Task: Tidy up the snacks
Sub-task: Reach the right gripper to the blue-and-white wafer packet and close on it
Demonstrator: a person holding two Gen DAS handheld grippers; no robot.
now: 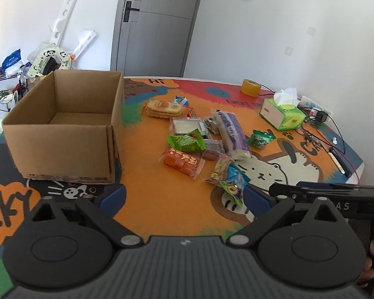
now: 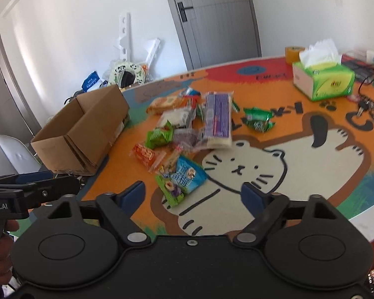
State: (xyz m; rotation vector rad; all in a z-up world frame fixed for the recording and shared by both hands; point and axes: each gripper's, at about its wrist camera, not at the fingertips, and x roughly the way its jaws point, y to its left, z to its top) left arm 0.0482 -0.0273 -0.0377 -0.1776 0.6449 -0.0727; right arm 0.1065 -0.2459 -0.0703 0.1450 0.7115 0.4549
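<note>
Snacks [image 1: 202,139] are lying ahead of your spread, empty left gripper [image 1: 184,194], cardboard box [image 1: 62,124] ahead-left; overlapping wrappers are risking a double pickup. Through the right wrist, your right gripper [image 2: 193,194] is gaping empty over the nearest blue packet [image 2: 187,174]; the purple packet [image 2: 217,119] is running lengthwise away from it.

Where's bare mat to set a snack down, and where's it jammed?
Free: the orange strip between the cardboard box and the snack pile; the white cat print right of the pile. The box shows bare floor. Jammed: the pile; cables past the tissue box.
</note>
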